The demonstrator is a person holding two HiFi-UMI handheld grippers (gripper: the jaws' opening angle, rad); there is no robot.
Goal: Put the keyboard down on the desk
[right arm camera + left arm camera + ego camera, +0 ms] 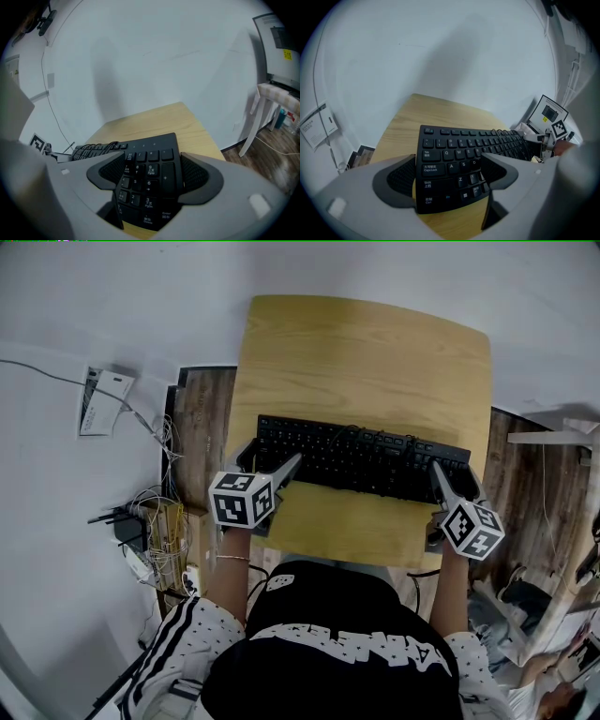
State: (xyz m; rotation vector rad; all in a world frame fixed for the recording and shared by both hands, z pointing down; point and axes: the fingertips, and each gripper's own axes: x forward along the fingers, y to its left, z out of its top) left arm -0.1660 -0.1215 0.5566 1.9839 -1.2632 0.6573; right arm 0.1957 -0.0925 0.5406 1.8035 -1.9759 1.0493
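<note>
Keyboard (361, 457), black, resting on the bench (375, 343), each end between the wide-apart jaws of the left tool (449, 157) and right tool (152, 157), neither apparently pressing it; handling: draw both tools straight back together, without dragging; containers: floor box (167, 526) beyond the left tool, apparently holding cables.

A small office or workroom: a wooden desk (375, 343) carrying a computer keyboard (366, 456) against a white wall (375, 268), with tangled cables (155, 521) on the plank floor (202, 418).
</note>
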